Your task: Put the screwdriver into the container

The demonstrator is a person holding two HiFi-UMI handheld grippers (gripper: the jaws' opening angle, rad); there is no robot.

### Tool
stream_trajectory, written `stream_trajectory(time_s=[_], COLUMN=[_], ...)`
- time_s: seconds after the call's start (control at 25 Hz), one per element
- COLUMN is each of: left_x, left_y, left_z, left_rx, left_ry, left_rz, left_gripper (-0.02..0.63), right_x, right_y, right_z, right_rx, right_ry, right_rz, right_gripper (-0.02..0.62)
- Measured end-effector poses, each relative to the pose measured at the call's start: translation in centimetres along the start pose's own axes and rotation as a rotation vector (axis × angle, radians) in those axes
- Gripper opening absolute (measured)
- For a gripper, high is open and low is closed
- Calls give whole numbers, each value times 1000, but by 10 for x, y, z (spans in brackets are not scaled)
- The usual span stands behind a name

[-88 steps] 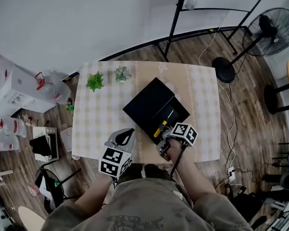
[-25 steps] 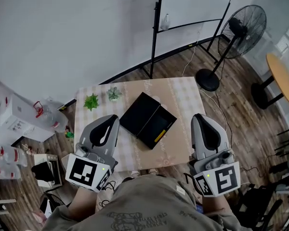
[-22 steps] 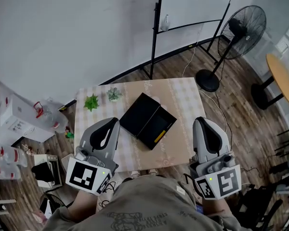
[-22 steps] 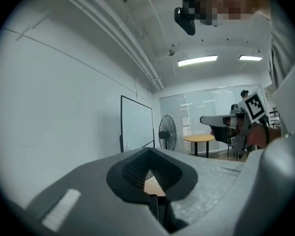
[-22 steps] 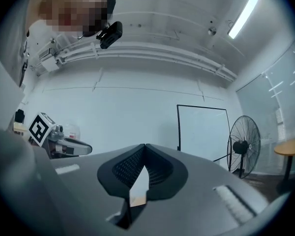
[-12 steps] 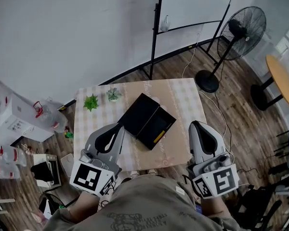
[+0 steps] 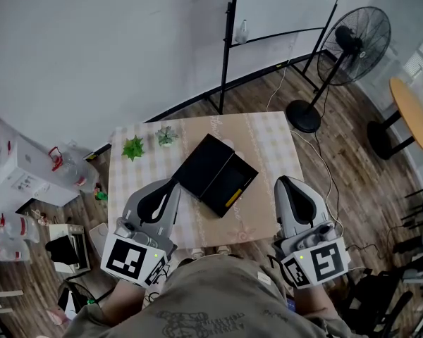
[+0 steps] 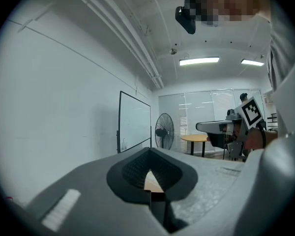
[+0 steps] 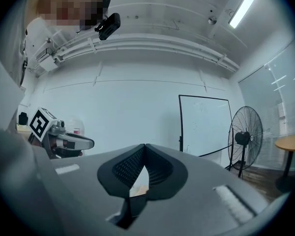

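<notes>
1. In front of you is a surface (image 7: 268,146) with a pale checked cloth on it.
2. Two small plants sit near its far left corner. You can see a bright green plant (image 7: 134,148) and a paler plant (image 7: 166,136) just beside it.
3. A black fan (image 7: 352,37) stands on the wood floor (image 7: 359,182), past the surface on your right.
4. A whiteboard stand (image 7: 229,41) is by the wall behind the surface, with a small white bottle (image 7: 246,31) on its rail.
5. A round orange table (image 7: 412,115) is far off on your right.
6. A clear jug (image 7: 74,174) with a red handle sits on the floor on your left.
7. Long ceiling lights (image 8: 199,61) glow above you.
</notes>
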State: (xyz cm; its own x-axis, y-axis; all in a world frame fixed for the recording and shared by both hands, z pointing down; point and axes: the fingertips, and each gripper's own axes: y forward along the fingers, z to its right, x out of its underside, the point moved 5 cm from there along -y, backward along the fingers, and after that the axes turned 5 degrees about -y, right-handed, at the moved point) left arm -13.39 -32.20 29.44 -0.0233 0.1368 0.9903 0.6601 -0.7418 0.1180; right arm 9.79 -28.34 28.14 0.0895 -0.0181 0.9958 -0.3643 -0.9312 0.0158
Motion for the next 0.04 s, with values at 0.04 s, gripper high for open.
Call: stream_trajectory(time_s=[0.04], left_x=[0], left_y=[0], left_z=[0], left_rx=[2], left_ry=[0], left_rz=[-1], left_gripper=[0], right_x=[1], right_y=[0], right_z=[0], right_rx=[0], right_ry=[1], right_rz=[-2], right_gripper=[26])
